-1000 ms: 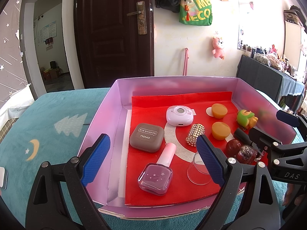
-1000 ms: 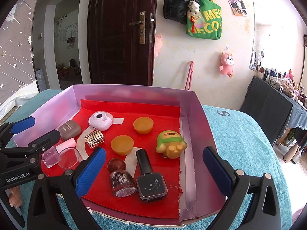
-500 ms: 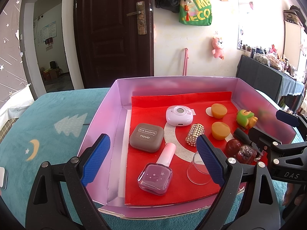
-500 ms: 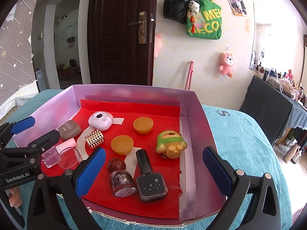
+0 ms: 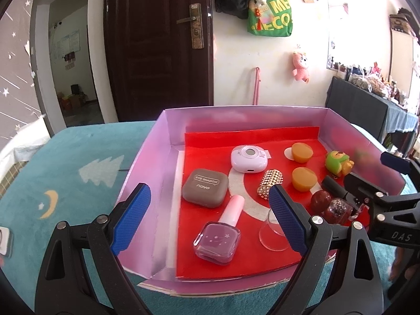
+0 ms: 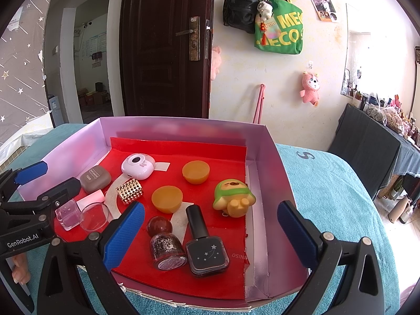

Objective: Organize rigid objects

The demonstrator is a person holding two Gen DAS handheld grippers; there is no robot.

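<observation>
A pink-walled box (image 5: 147, 168) with a red liner holds small items: a brown eye-shadow case (image 5: 205, 191), a pink nail polish bottle (image 5: 220, 233), a clear cup (image 5: 270, 233), a white round device (image 5: 248, 158), a gold studded piece (image 5: 270, 183), two orange bowls (image 6: 195, 172), a green toy (image 6: 232, 196), a glitter bottle (image 6: 164, 246) and a black bottle (image 6: 206, 249). My left gripper (image 5: 207, 221) is open over the box's near left part. My right gripper (image 6: 208, 233) is open over the two dark bottles.
The box sits on a teal cloth (image 5: 65, 178) with a tree and moon print. A dark door (image 5: 157, 44) and a wall with hung bags stand behind. A dark table (image 6: 367, 147) stands at the right.
</observation>
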